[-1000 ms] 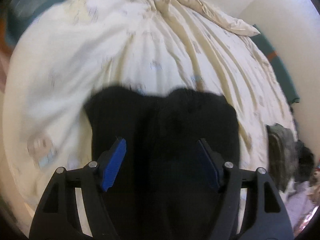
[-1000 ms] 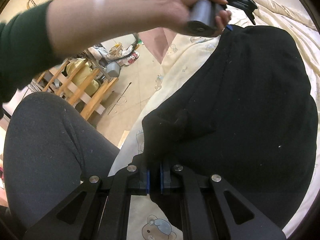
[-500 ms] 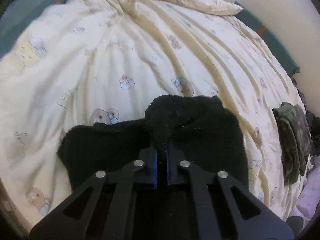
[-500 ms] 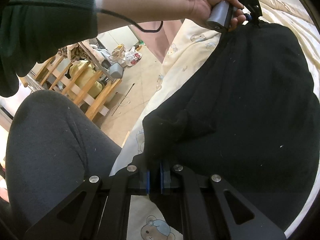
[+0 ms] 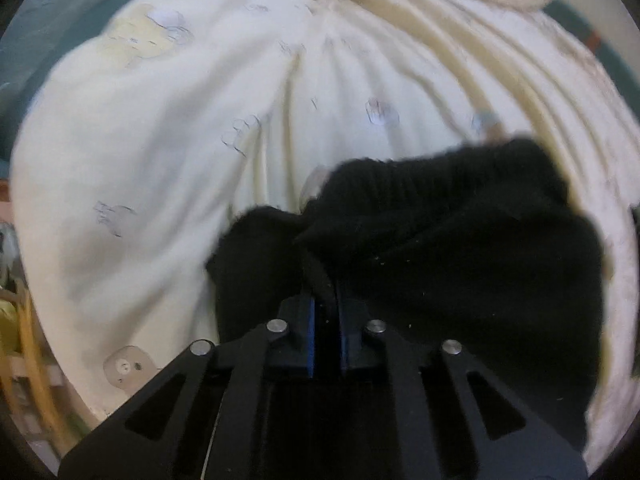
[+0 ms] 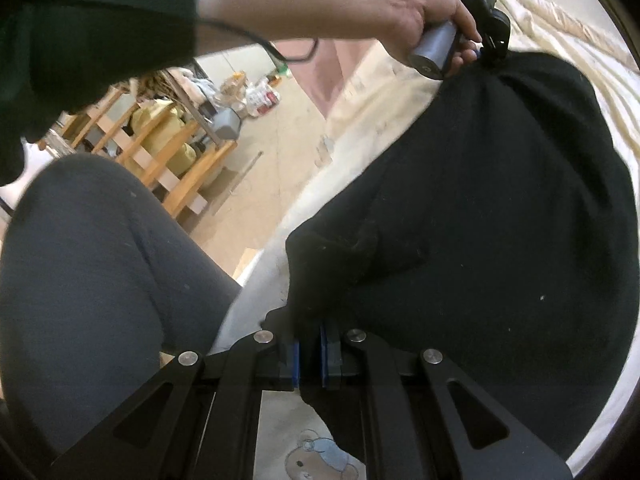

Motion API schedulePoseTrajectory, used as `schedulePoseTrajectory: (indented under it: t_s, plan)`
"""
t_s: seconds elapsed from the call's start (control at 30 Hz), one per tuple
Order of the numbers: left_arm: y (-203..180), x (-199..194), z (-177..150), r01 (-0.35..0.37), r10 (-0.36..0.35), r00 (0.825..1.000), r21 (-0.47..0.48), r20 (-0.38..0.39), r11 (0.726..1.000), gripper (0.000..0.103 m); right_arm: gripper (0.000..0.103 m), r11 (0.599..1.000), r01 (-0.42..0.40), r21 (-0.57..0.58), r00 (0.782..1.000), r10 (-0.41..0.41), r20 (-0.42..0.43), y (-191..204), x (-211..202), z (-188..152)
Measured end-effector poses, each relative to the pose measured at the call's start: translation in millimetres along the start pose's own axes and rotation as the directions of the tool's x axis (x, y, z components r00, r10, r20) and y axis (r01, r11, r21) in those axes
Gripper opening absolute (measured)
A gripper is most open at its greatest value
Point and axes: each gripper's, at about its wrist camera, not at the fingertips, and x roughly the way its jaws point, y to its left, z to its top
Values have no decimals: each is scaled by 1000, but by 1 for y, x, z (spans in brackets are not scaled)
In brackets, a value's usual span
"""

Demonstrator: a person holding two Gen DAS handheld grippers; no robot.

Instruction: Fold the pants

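The right gripper (image 6: pixel 310 354) sits nearest the person's body, its blue pads drawn narrow on the near edge of the black pants (image 6: pixel 500 216), with cloth pinched between them and a bear-print duvet (image 6: pixel 320 456) showing just below. The pants spread away from those jaws across the bed, so this corner serves as the anchor. Further along the same edge, the left gripper (image 5: pixel 325 334) also has a fold of the black fabric caught between its pads; its jaws are opening very slightly, yet the cloth is visibly gripped and bunches up just ahead of the fingertips. To do this step well, I judge that both pinches should hold the full thickness of cloth, the edge between them should be kept taut, and the two tools should travel together so the fold lands square rather than twisted. In the right wrist view the left hand (image 6: pixel 404 12) wraps the grey handle with the wrist bent, driving its tool steeply down into the fabric, forearm reaching across the top of the frame. Beyond the left tool the pale duvet runs off in long creases toward a rumpled ridge at the far side.
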Motion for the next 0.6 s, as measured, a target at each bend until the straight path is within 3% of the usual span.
schedulePoseTrajectory:
  t_s: [0.07,0.13,0.17,0.27,0.37,0.5,0.6]
  plan:
    - [2,-12,-2,36,-36,999,-10,29,999,19,6,999,-16,36,1000,16,6,-7,-1,-1]
    - [12,-31,-5,123,-122,992,-58,23,991,60,6,999,-20,48,999,19,30,-8,-8,1]
    - [19,-46,-10,165,-163,986,-81,30,983,66,6,999,-16,39,999,15,40,-7,-11,1]
    - [35,-103,-45,192,-180,978,-113,105,975,72,7,1000,3,11,997,-4,82,-2,-26,2]
    - [54,-152,-98,109,-85,987,-181,134,978,74,7,997,60,-49,994,-55,99,11,-35,3]
    - [89,-201,-181,135,-77,981,-338,180,931,77,9,965,193,-179,979,-178,98,46,-19,8]
    - [113,-214,-236,110,-13,973,-415,231,903,84,17,929,253,-269,967,-254,31,74,25,7]
